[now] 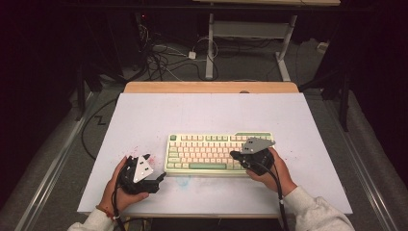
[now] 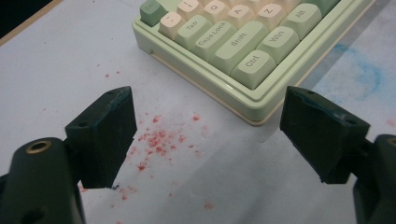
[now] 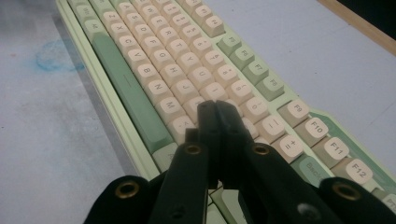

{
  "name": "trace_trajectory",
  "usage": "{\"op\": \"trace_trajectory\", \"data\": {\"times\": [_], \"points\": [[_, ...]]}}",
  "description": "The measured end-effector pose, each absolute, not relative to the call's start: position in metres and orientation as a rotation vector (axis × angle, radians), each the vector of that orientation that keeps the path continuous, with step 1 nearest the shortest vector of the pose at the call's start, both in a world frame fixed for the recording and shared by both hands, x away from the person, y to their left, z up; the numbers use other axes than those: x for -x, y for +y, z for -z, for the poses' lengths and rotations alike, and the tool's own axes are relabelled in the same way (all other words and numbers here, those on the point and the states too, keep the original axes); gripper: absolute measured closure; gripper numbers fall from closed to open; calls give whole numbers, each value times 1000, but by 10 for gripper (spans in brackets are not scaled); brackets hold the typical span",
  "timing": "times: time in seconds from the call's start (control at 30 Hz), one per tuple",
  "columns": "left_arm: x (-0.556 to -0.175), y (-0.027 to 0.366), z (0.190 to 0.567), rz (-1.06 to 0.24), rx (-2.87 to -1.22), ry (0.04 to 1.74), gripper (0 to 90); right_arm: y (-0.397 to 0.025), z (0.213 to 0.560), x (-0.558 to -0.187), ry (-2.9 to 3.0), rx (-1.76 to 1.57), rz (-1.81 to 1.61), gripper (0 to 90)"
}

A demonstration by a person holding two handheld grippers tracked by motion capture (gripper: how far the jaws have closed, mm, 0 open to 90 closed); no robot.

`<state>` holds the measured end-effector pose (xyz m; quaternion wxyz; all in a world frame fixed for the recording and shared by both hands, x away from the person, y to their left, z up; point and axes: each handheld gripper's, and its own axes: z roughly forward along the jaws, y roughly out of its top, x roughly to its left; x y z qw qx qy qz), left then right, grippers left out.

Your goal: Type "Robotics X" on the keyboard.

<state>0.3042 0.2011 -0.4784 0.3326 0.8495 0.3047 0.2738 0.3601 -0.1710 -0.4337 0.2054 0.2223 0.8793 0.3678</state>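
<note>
A green and cream keyboard (image 1: 217,152) lies on the white table top (image 1: 202,113), a little toward the near side. My left gripper (image 1: 160,179) rests on the table at the keyboard's near left corner (image 2: 254,116), open, with nothing between its jaws (image 2: 205,135). My right gripper (image 1: 234,155) is over the right part of the keyboard. Its jaws are shut together with nothing held, and the tip (image 3: 212,108) hovers on or just above the cream keys (image 3: 187,74) to the right of the long green space bar (image 3: 126,93); I cannot tell whether it touches.
Red specks (image 2: 156,140) and a faint blue smear (image 2: 369,74) mark the table near the keyboard. A wooden strip (image 1: 211,87) edges the far side. Beyond it stand a table frame (image 1: 250,36) and loose cables (image 1: 163,55) on the floor.
</note>
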Motion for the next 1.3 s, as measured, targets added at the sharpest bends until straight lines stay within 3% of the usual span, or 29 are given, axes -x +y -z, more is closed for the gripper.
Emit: {"op": "trace_trajectory", "data": {"times": [0.63,0.77,1.3], "points": [[-305,197,480,-707,-2253,783,175,-198,449,-361,2466,-689,-920,900],[-304,198,477,-692,-2233,792,218,-200,456,-361,2468,-701,-915,900],[-304,201,454,-558,-2159,798,830,-202,458,-359,2452,-709,-931,900]]}}
